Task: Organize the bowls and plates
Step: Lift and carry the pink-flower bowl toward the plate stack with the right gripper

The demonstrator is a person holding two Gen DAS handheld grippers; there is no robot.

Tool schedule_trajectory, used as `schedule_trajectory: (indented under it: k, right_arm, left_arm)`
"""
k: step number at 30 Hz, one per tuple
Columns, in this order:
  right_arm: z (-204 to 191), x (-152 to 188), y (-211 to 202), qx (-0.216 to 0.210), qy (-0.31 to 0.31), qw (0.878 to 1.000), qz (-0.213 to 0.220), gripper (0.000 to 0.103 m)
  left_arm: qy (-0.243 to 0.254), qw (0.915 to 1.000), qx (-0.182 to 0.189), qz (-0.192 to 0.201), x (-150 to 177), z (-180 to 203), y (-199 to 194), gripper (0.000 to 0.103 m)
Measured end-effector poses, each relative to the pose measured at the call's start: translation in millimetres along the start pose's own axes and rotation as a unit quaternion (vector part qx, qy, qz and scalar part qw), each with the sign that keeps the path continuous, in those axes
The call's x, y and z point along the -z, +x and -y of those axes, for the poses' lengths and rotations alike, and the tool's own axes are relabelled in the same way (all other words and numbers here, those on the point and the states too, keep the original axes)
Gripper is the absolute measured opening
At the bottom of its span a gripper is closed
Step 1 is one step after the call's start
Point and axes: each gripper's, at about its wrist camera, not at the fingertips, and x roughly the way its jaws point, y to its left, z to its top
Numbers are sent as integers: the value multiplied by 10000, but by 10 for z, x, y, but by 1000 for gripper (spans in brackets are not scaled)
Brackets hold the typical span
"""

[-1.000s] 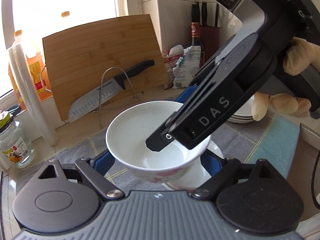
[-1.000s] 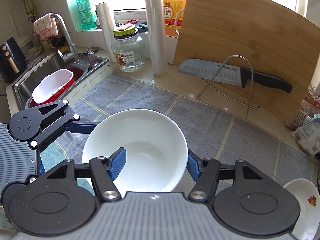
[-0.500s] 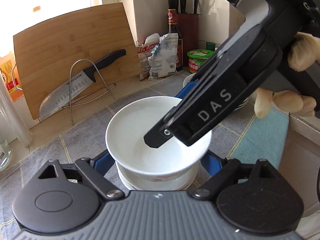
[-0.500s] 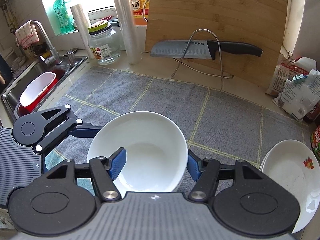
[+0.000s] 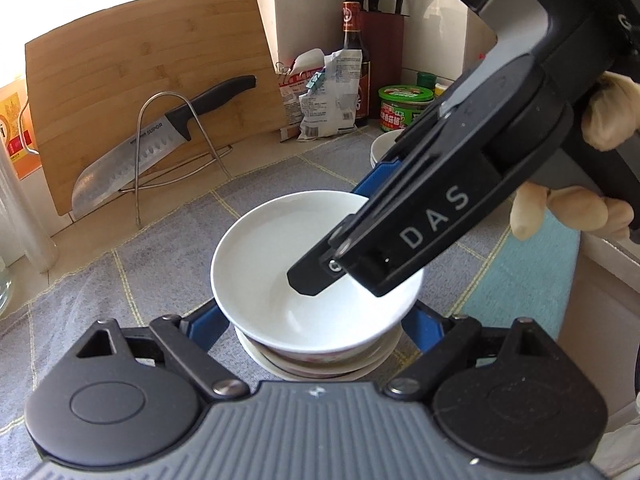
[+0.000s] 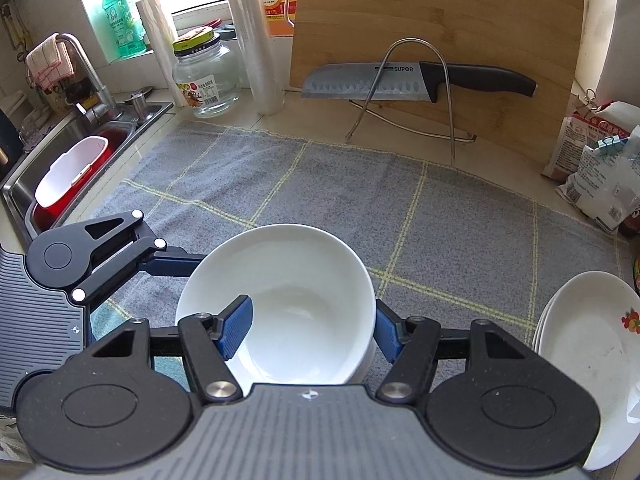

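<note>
a white bowl (image 6: 276, 304), pinched at its rim by the right tool (image 6: 308, 330) and cradled between the left tool's (image 5: 316, 316) wide fingers, hangs just over stacked bowls (image 5: 316, 364) on the table's grey mat (image 6: 320, 192). released off-centre, it could chip or tip. two tools, one carried bowl, one plate stack (image 6: 592, 360); bowls beneath uncountable.

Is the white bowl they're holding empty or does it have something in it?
Empty. The bowl sits upright with a bare white inside in both views; only the right gripper's finger reaches inside the rim.
</note>
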Motion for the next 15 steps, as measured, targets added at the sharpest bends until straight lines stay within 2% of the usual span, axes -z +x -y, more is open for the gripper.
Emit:
schedule_trajectory:
  k: [15]
  right_arm:
    - [38,32,52,40,111,9999,-45,69]
  left_arm:
    - [182,9998,33,-16,11,28,-3,92]
